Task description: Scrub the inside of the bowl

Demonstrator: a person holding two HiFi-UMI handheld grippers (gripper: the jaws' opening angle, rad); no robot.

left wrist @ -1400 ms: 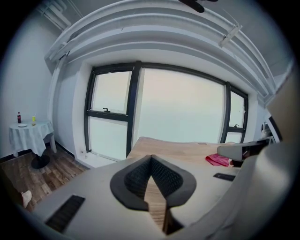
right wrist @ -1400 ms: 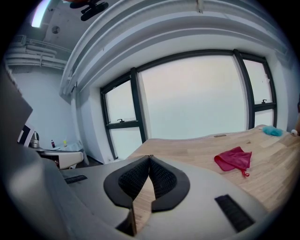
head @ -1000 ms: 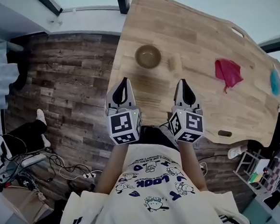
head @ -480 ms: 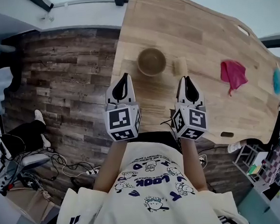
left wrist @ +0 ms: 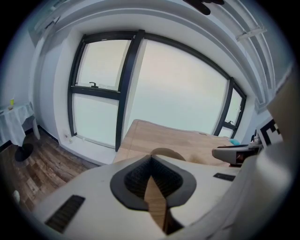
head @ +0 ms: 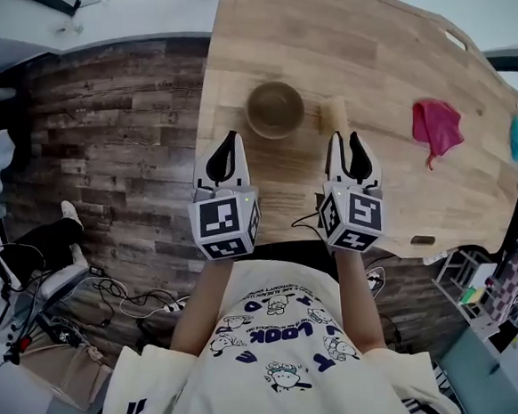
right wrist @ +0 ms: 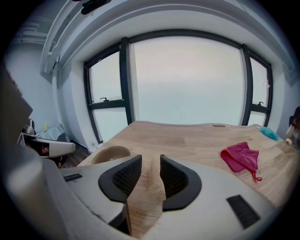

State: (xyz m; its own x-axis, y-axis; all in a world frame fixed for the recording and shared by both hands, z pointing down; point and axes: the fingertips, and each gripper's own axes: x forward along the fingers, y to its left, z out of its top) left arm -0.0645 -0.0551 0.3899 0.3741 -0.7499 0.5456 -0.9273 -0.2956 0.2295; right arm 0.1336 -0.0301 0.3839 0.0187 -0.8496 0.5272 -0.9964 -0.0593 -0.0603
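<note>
A brown bowl (head: 275,109) stands near the left edge of the wooden table (head: 363,50). Just right of it lies a small tan sponge (head: 330,116). My left gripper (head: 229,140) hovers at the table's near edge, short of the bowl, and is shut with nothing in it. My right gripper (head: 347,141) hovers in front of the sponge. Its jaws are opening, and only bare table shows between them. In the left gripper view the bowl's rim (left wrist: 165,152) peeks over the shut jaws. In the right gripper view the bowl (right wrist: 111,153) sits left of the jaws.
A red cloth (head: 436,125) lies on the table's right side, also visible as the cloth (right wrist: 241,157) in the right gripper view. A blue object (head: 515,139) sits at the far right edge. Wooden floor (head: 111,142) and cables (head: 115,302) lie to the left of the table.
The right gripper's jaws have parted from shut. Both grippers have edged forward over the table's near edge, closer to the bowl and sponge. The left jaws stayed shut.
</note>
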